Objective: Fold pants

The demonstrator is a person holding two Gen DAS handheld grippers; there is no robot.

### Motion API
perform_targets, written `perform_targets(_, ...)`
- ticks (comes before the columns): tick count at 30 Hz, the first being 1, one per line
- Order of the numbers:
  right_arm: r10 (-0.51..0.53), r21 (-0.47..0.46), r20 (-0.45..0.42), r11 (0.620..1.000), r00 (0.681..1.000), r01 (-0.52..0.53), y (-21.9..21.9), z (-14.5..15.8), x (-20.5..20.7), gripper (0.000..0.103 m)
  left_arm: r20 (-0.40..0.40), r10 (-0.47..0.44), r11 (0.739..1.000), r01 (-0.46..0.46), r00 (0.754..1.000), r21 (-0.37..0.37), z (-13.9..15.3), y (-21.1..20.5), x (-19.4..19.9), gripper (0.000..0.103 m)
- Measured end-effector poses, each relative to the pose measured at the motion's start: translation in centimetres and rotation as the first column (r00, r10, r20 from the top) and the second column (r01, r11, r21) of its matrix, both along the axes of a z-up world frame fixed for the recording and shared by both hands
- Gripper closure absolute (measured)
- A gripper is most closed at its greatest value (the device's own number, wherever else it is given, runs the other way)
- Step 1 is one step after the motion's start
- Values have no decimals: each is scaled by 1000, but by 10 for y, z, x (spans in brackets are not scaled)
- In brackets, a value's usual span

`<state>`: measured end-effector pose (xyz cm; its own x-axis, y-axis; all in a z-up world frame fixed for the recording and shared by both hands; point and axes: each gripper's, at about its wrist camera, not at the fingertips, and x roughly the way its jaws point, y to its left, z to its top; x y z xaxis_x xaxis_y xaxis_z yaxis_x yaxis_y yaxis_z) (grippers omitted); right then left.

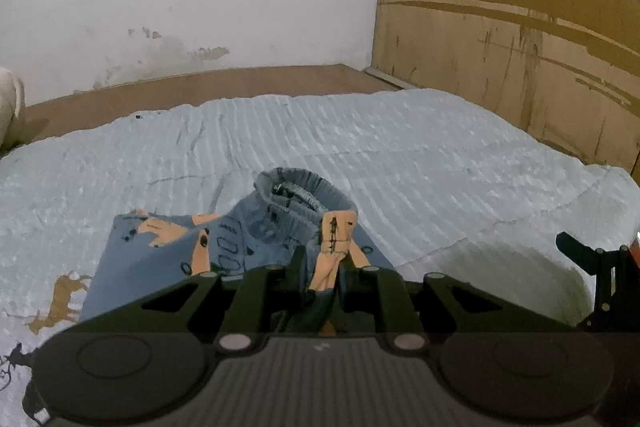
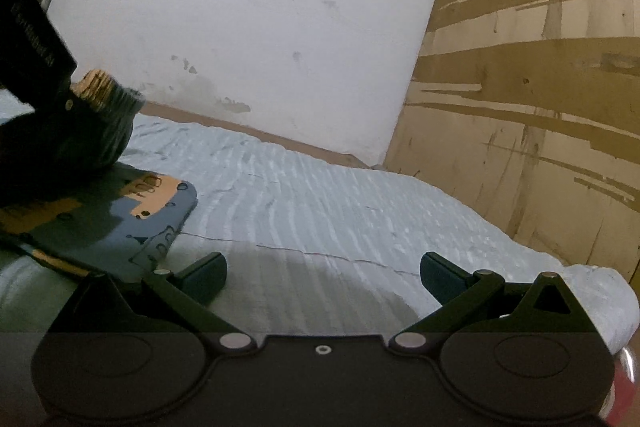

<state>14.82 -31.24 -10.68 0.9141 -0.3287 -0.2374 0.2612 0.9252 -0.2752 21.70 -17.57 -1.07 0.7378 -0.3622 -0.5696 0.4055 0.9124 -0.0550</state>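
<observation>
On the far left of the left wrist view, the pale blue bedspread [image 1: 400,155] shows a printed brown deer [image 1: 60,303], and the flat leg of the pants [image 1: 160,267] lies on it, blue with peach patches. Moving right, the waistband [image 1: 296,199] stands bunched and upright just beyond the left gripper [image 1: 322,263], whose 2 fingers are pinched tight on a fold of peach and blue cloth. At the right edge of that view a finger of the right gripper [image 1: 580,251] shows, well apart from the cloth.

In the right wrist view, the left gripper's body hangs at the upper left with a gathered cuff or waistband end beside it; which it is I cannot tell, as that corner is dark. Below it a flat part of the pants [image 2: 160,211] rests on the bedspread [image 2: 360,203]. Further right, the right gripper [image 2: 322,269] hovers over bare spread with its fingers spread wide and nothing between them.

To do this fold well, the free right gripper should probably take a 2nd hold on the pants edge level with the left's pinch, so the cloth lifts evenly. With only 1 hold the waistband is likely to sag and twist. Both holds should then carry the edge over together and lay it flat, lining edge to edge before letting go.
</observation>
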Motion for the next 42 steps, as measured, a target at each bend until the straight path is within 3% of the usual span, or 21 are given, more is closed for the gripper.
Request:
perform_targets(6, -7, 16, 2, 1000, 1000, 7, -2, -2, -1, 1, -13, 1, 1000, -1, 1000, 6, -4, -1, -3, 87)
perform_targets(9, -8, 23, 2, 1000, 1000, 8, -3, -1, 0, 1, -13, -5, 1000, 5, 1000, 9, -3, -1, -5, 82)
perform_targets(10, -9, 26, 2, 1000, 1000, 9, -3, -1, 1, 1, -11, -8, 1000, 8, 1000, 10, -3, -1, -5, 69)
perform_targets(11, -10, 31, 3, 999, 1000, 10, -4, -2, 1, 1, -7, -19, 1000, 19, 1000, 6, -3, -1, -7, 48)
perform_targets(13, -16, 46, 8, 999, 1000, 16, -6, -2, 0, 1, 13, -31, 1000, 31, 999, -1, -4, 0, -13, 31)
perform_targets(15, -28, 55, 14, 998, 1000, 27, -8, -3, 0, 1, 33, -44, 999, 44, 999, 8, -5, 0, -21, 25)
perform_targets(17, -38, 66, 20, 997, 999, 37, -11, -3, -1, 1, 45, -41, 999, 40, 998, 19, -4, 2, -27, 12)
perform_targets(20, -44, 82, 28, 996, 999, 41, -14, -3, -1, 1, 77, -13, 999, 10, 997, 32, 1, 10, -39, 5)
perform_targets(24, -39, 107, 46, 994, 998, 34, -16, -3, -3, 1, 94, 88, 993, -95, 992, 68, 15, 30, -51, 1)
perform_targets(28, -23, 136, 58, 991, 998, 15, -18, -2, -5, 1, 103, 237, 964, -247, 966, 102, 23, 57, -54, 1)
perform_targets(30, -5, 145, 74, 989, 997, -6, -18, -1, -7, 1, 104, 257, 958, -267, 961, 105, 22, 66, -54, 1)
perform_targets(32, 25, 154, 100, 987, 995, -40, -16, 1, -11, 1, 103, 231, 963, -243, 967, 117, 16, 67, -55, 1)
perform_targets(36, 129, 224, 151, 961, 980, -161, -24, 17, -15, 1, 83, 87, 986, -97, 993, 135, -1, 58, -58, 1)
perform_targets(39, 256, 312, 160, 903, 953, -295, -35, 30, -6, 1, 78, -13, 990, 1, 997, 143, -10, 42, -59, 2)
perform_targets(42, 388, 356, 99, 846, 916, -396, -41, 39, 19, 1, 89, -79, 982, 62, 993, 175, -15, 27, -57, 14)
